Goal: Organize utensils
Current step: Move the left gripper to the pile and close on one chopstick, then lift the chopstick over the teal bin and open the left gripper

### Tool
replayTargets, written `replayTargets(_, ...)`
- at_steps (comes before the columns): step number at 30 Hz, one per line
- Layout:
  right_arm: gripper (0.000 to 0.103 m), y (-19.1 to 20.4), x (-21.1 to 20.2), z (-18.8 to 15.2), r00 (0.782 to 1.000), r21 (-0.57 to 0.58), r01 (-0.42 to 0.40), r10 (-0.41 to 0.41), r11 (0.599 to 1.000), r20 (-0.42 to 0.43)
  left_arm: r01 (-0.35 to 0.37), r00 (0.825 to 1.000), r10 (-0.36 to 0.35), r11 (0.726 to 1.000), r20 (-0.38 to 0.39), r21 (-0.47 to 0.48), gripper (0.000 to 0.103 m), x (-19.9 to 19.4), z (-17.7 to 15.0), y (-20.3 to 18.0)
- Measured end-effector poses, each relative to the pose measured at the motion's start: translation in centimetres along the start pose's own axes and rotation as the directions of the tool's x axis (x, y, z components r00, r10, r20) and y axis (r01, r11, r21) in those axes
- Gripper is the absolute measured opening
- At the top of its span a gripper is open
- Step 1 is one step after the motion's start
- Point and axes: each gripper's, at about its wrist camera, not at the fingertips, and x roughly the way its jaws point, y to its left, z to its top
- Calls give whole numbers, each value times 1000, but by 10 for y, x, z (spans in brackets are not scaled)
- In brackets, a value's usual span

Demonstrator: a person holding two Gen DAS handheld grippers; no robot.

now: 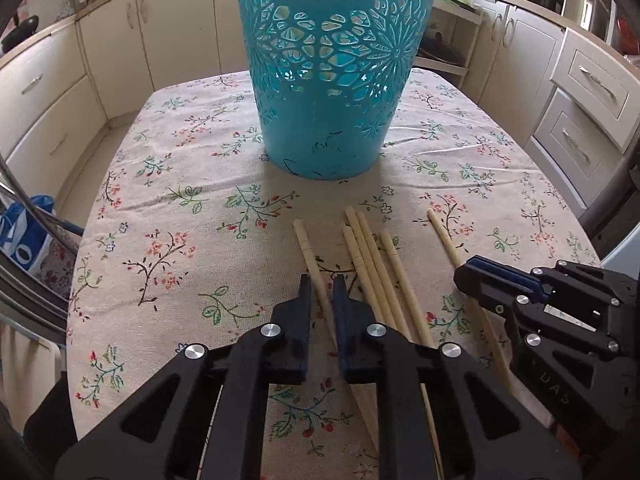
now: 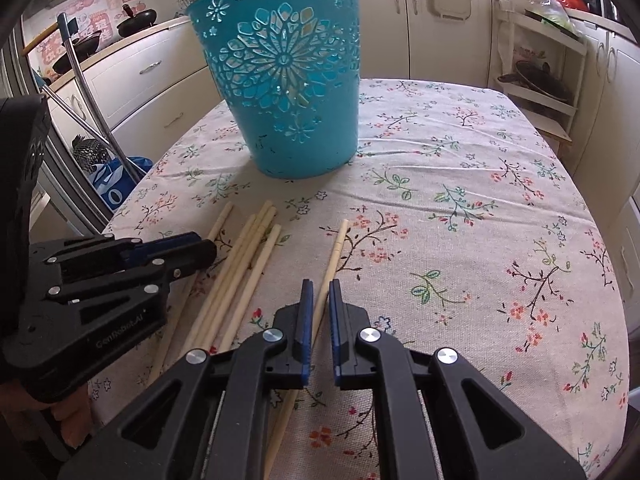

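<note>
Floral tablecloth: 1 teal basket, 6 chopsticks; both fingers clenched on 1 each.

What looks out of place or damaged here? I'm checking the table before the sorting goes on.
Six chopsticks lie loose and unparallel on the tablecloth, none in the teal basket. The basket's lower wall shows dark scuffs or cracks. Nothing is spilled.

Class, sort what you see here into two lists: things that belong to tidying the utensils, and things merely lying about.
Belong to the job:
chopsticks
blue basket
left tongs
right tongs

Lying about:
flowered tablecloth
blue bag
black pan
</note>
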Motion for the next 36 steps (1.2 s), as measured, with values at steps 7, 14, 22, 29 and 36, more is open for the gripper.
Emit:
replayTargets(7, 9, -1, 1, 1, 1000, 5, 11, -11, 1000, -1, -13, 1000, 13, 1000, -1, 20, 13, 3, 2, -3)
replayTargets(14, 9, -1, 1, 1, 1000, -1, 10, -10, 1000, 9, 21, 1000, -21, 1000, 12, 14, 5, 1, 0, -2)
replayTargets(22, 8, -2, 2, 0, 1000, 7, 5, -5, 1000, 15, 24, 999, -25, 999, 36, 31, 5, -12, -2, -6)
replayTargets(29, 8, -2, 2, 0, 1000, 5, 6, -7, 1000, 15, 42, 996, -46, 998, 77, 55, 5, -35, 0, -11)
replayTargets(36, 8, 0, 1, 0, 1000, -6, 16, -16, 1000, 19, 168, 967, -182, 982, 180, 86, 5, -81, 8, -17)
